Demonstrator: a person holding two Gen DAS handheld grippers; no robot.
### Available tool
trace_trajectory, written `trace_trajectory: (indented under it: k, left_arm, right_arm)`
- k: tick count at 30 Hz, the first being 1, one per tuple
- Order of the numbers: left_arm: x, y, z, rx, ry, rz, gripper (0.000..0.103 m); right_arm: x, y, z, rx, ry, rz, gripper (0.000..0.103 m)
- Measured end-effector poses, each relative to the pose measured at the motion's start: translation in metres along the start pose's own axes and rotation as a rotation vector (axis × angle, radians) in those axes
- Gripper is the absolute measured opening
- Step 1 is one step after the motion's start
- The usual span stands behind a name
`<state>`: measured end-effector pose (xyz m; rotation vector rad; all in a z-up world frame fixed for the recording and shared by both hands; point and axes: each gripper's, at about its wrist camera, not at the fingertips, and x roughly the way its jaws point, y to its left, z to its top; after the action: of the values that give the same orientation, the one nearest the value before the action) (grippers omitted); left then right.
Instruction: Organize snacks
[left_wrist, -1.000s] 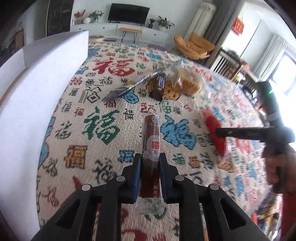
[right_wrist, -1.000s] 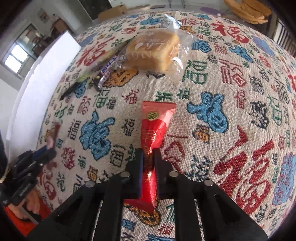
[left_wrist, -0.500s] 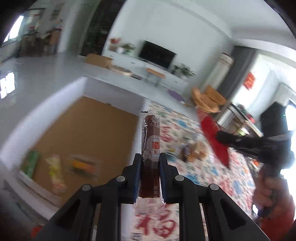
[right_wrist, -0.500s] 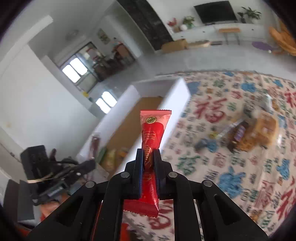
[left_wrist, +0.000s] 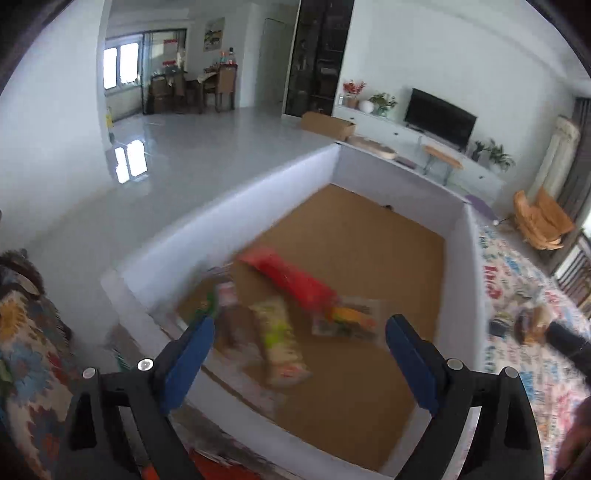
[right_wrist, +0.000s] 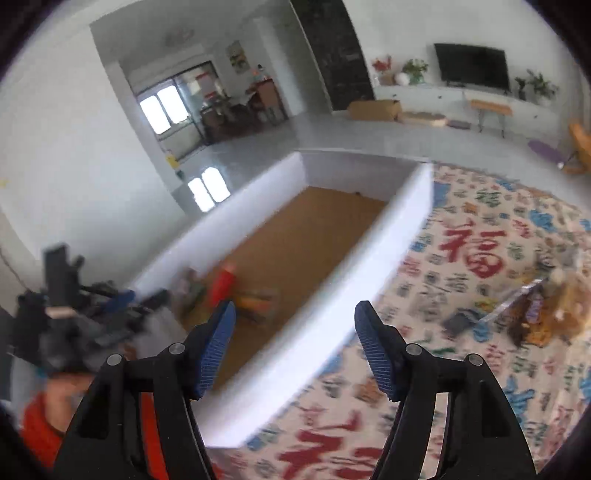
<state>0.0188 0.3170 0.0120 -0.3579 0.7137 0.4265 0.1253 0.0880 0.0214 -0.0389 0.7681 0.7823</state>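
Both grippers hover over a white box (left_wrist: 402, 173) with a brown floor. My left gripper (left_wrist: 301, 350) has its jaws opening wide with nothing between them. Below it, blurred, the brown sausage stick (left_wrist: 231, 317) lies near the box's left wall. The red snack packet (left_wrist: 291, 277) lies slanted beyond it. My right gripper (right_wrist: 295, 332) hangs above the box's near wall (right_wrist: 369, 258), jaws also opening and holding nothing. In the right wrist view the red packet (right_wrist: 221, 284) shows inside the box, and the left gripper (right_wrist: 85, 302) is at the far left.
A yellow-green packet (left_wrist: 279, 336) and an orange packet (left_wrist: 349, 319) also lie in the box. On the patterned tablecloth (right_wrist: 469, 254) to the right remain a bread packet (right_wrist: 570, 295) and a chocolate bar (right_wrist: 532, 310). A person's red sleeve (right_wrist: 37, 424) is at lower left.
Both grippers swung from the tablecloth to above the box. The left let go of the brown stick and the right let go of the red packet. Both snacks now lie in the box.
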Motion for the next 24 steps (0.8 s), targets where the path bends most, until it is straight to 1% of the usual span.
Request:
trace_trajectory:
  k: [2, 4, 5, 8, 9, 10, 11, 12, 14, 15, 17, 18, 19, 21, 23, 24]
  left_arm:
    - [-0.009, -0.023, -0.004, 0.005, -0.014, -0.078, 0.093]
    - [-0.023, -0.051, -0.005, 0.032, -0.034, -0.166, 0.093]
    - [-0.032, -0.067, -0.006, 0.057, -0.042, -0.219, 0.094]
    - [-0.049, -0.117, -0.012, 0.151, -0.049, -0.36, 0.101]
    - [-0.051, -0.138, -0.017, 0.189, -0.042, -0.407, 0.102]
    - [-0.051, -0.157, -0.021, 0.225, -0.025, -0.445, 0.103]
    - [-0.044, -0.18, -0.03, 0.266, 0.009, -0.482, 0.103]
    - [-0.037, -0.199, -0.037, 0.292, 0.045, -0.495, 0.103]
    - [-0.015, -0.231, -0.063, 0.341, 0.127, -0.502, 0.103]
    - [0.002, -0.246, -0.078, 0.365, 0.173, -0.492, 0.103]
    - [0.036, -0.272, -0.102, 0.41, 0.244, -0.436, 0.103]
    - [0.045, -0.278, -0.115, 0.428, 0.254, -0.412, 0.102]
    - [0.059, -0.284, -0.122, 0.452, 0.252, -0.381, 0.102]
    - [0.079, -0.294, -0.132, 0.5, 0.233, -0.326, 0.102]
    - [0.095, -0.303, -0.139, 0.552, 0.208, -0.265, 0.102]
    - [0.098, -0.298, -0.138, 0.571, 0.205, -0.245, 0.103]
  right_arm:
    - [-0.006, -0.046, -0.035, -0.021, 0.009, -0.172, 0.07]
    - [-0.017, -0.105, -0.073, 0.025, 0.04, -0.343, 0.07]
    - [-0.026, -0.13, -0.085, 0.057, 0.056, -0.396, 0.07]
    - [-0.057, -0.206, -0.125, 0.167, 0.082, -0.575, 0.07]
    - [-0.066, -0.224, -0.129, 0.193, 0.083, -0.62, 0.07]
    - [-0.075, -0.243, -0.136, 0.221, 0.083, -0.667, 0.07]
    - [-0.083, -0.26, -0.142, 0.245, 0.08, -0.705, 0.07]
    - [-0.09, -0.271, -0.146, 0.261, 0.077, -0.729, 0.07]
    - [-0.1, -0.287, -0.153, 0.281, 0.065, -0.768, 0.07]
    - [-0.101, -0.289, -0.156, 0.282, 0.057, -0.778, 0.07]
    - [-0.1, -0.291, -0.157, 0.287, 0.069, -0.778, 0.071]
    - [-0.098, -0.292, -0.157, 0.28, 0.079, -0.773, 0.076]
    - [-0.091, -0.294, -0.154, 0.271, 0.092, -0.775, 0.077]
    - [-0.089, -0.291, -0.153, 0.266, 0.096, -0.799, 0.081]
    - [-0.092, -0.293, -0.155, 0.282, 0.092, -0.785, 0.082]
    - [-0.095, -0.287, -0.159, 0.293, 0.088, -0.773, 0.082]
